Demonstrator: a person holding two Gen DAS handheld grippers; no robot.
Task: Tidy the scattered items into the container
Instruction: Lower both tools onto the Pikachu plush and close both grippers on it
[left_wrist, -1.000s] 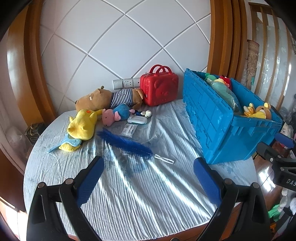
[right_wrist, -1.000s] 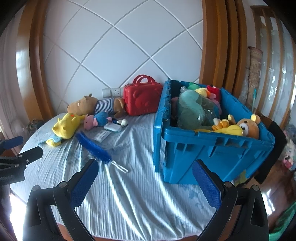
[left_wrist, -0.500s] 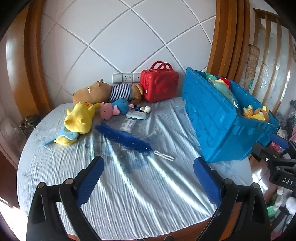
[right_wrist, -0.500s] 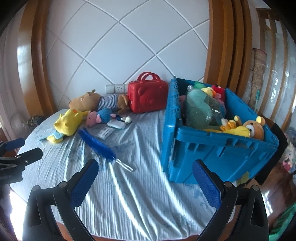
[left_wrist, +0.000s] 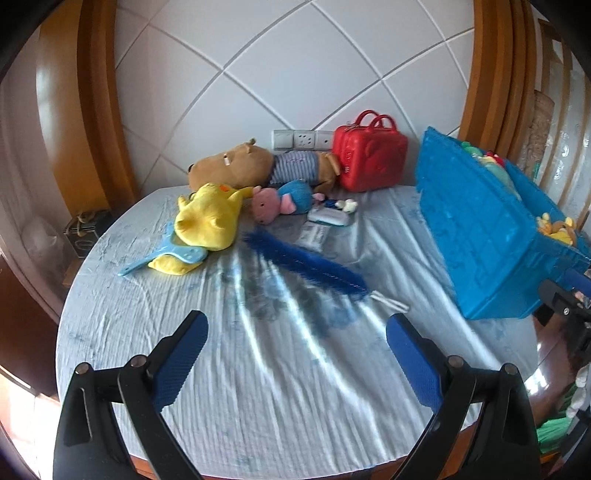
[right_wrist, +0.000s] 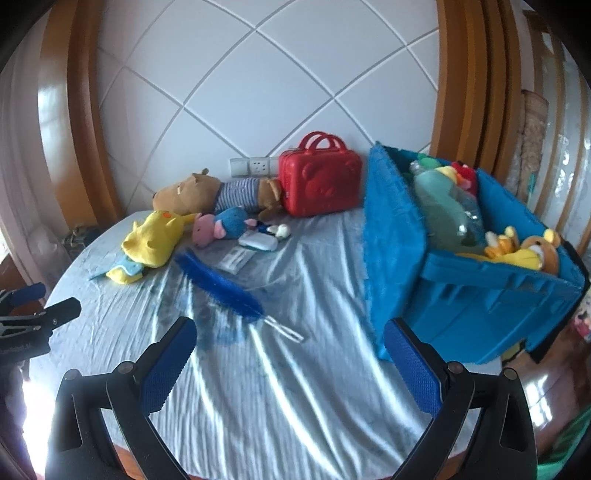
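A blue crate (left_wrist: 476, 236) (right_wrist: 461, 295) holding several plush toys stands at the table's right. Scattered on the table lie a blue feather duster (left_wrist: 306, 266) (right_wrist: 218, 284), a yellow plush (left_wrist: 207, 221) (right_wrist: 151, 240), a pink and blue plush (left_wrist: 284, 199) (right_wrist: 221, 227), a brown striped-shirt plush (left_wrist: 258, 166) (right_wrist: 214, 192), a red case (left_wrist: 369, 158) (right_wrist: 319, 188) and a white pouch (left_wrist: 328, 218) (right_wrist: 258, 242). My left gripper (left_wrist: 295, 362) hangs open and empty above the near table. My right gripper (right_wrist: 288, 362) is also open and empty, short of the duster.
The round table (left_wrist: 258, 387) wears a wrinkled pale blue cloth. A light blue plastic paddle (left_wrist: 162, 254) sticks out beside the yellow plush. A flat clear packet (left_wrist: 314, 234) lies by the pouch. A tiled wall with sockets (left_wrist: 301, 138) backs the table.
Both views have swung left and slightly closer to the table; the crate sits further right in frame. No object on the table has moved, and both grippers stay open.
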